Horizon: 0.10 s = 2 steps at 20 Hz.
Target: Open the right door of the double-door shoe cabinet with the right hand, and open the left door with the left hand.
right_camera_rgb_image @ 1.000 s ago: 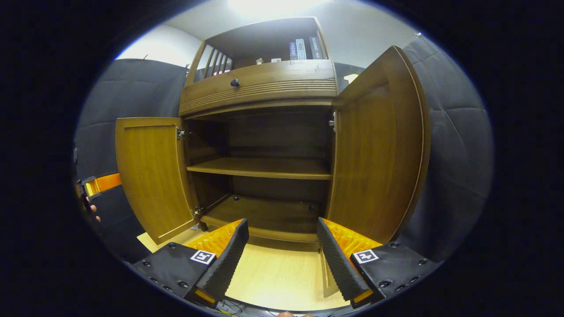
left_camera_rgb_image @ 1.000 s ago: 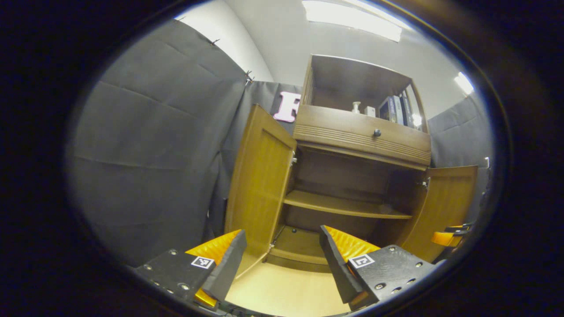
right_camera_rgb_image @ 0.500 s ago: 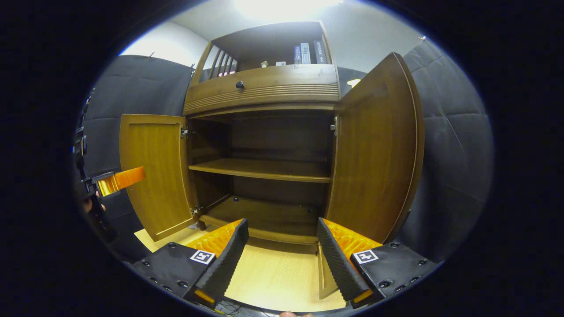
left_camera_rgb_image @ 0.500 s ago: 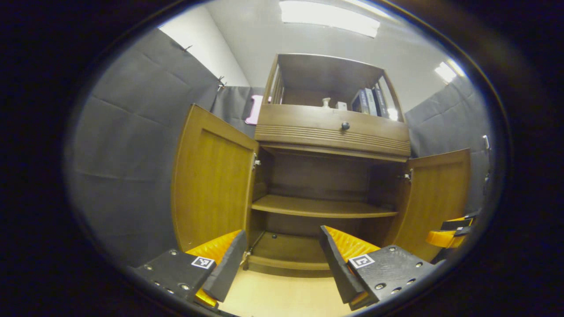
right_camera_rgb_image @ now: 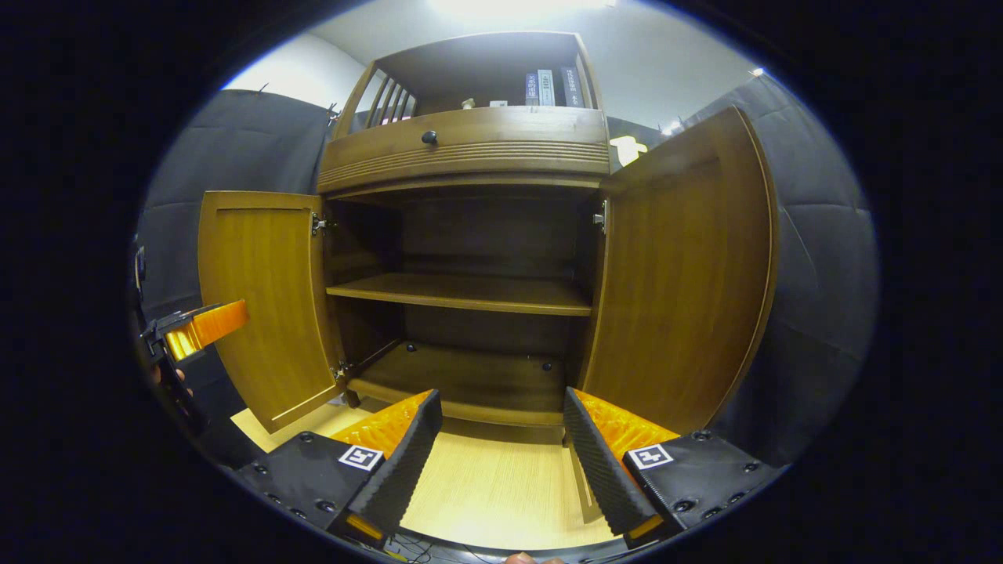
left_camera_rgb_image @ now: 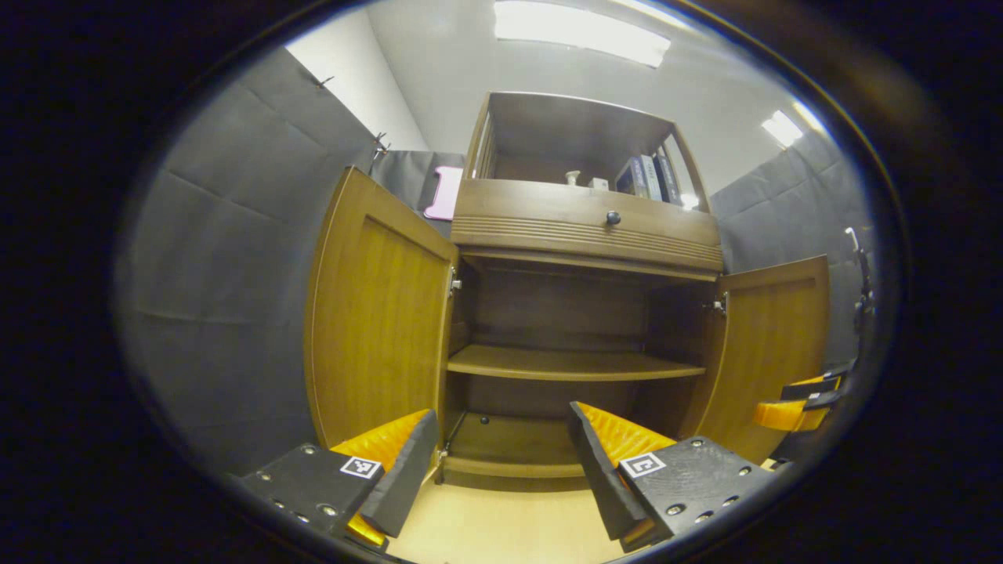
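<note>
Pale wood floor (right_camera_rgb_image: 494, 493) before shoe cabinet (right_camera_rgb_image: 470, 149); left door (right_camera_rgb_image: 262, 294) and right door (right_camera_rgb_image: 678, 274) swung wide. Left gripper (left_camera_rgb_image: 501, 458) and right gripper (right_camera_rgb_image: 501, 450) spread apart, holding nothing.

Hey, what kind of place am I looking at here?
Likely an indoor recording booth set up as a home corner: dark cloth walls surround a wooden shoe cabinet with both doors open, books on its top shelf, and ceiling light panels overhead.

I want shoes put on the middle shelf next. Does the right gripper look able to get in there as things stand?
Probably yes: both doors, left door and right door, are swung wide, and the right gripper, jaws open and empty, faces the bare middle shelf with nothing between.
</note>
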Available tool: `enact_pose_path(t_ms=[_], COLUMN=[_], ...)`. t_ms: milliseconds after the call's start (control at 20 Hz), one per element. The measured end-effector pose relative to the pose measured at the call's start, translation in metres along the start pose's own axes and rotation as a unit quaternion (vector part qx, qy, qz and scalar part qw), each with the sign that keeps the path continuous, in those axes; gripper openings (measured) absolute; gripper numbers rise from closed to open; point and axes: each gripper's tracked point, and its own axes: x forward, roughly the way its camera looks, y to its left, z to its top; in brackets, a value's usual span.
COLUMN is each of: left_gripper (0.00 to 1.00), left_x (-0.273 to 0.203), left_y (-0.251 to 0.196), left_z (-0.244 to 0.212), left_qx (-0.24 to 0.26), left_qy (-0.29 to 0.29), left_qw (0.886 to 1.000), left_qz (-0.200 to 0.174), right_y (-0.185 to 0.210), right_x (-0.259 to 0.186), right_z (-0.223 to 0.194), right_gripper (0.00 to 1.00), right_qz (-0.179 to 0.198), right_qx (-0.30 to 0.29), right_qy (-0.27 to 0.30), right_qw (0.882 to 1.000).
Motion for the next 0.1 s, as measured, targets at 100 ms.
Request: enact_pose_path(t_ms=[100], left_gripper=[0.94], left_x=[-0.0021], left_y=[0.0095], left_z=[-0.0026], left_qx=[0.027], left_qy=[-0.005], left_qw=[1.0], left_qz=[0.004], right_y=[0.007], right_x=[0.0013], right_z=[0.0019], right_gripper=[0.94], right_qz=[-0.009], right_qx=[-0.006], right_qy=[0.005], right_qw=[1.0])
